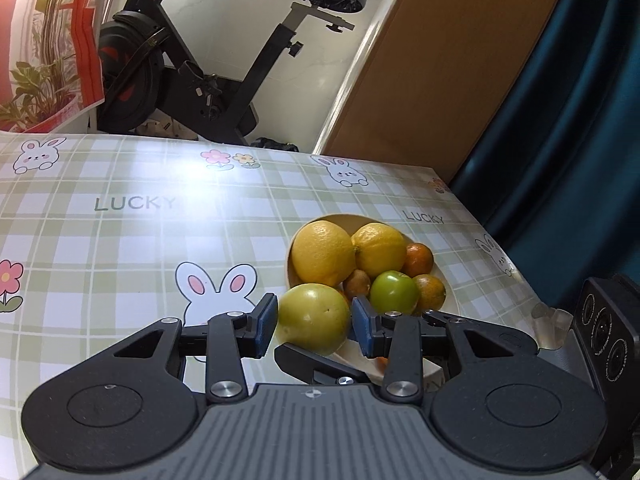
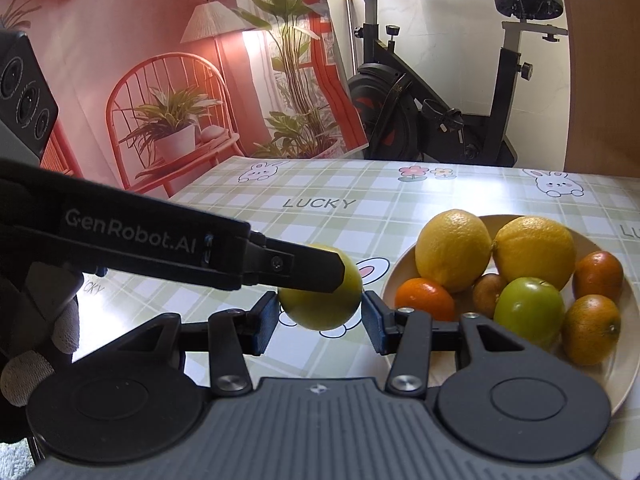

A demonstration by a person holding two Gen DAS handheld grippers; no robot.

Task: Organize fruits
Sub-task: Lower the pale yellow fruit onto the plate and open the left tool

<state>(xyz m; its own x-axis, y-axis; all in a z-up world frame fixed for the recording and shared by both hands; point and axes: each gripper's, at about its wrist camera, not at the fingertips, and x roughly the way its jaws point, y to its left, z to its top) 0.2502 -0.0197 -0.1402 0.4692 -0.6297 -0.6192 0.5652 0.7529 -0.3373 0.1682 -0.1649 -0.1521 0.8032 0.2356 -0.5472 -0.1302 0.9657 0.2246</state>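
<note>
near rim of plate (image 1: 400, 364) hidden behind left gripper (image 1: 314, 326), clamped on yellow-green fruit (image 1: 314, 318) held just beside the piled plate (image 2: 516, 224). right gripper (image 2: 320, 320) spread apart beneath that fruit (image 2: 320, 308), touching nothing.

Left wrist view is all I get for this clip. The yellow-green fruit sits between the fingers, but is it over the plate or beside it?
Observer: Beside it. In the right wrist view, the yellow-green fruit in the left gripper hangs left of the plate rim, above the tablecloth.
Operator: Is the right gripper carrying anything?
Observer: No. The right gripper is open and empty.
Operator: Is any fruit hidden from me?
Observer: Yes, an orange at the plate's near-left edge.
</note>
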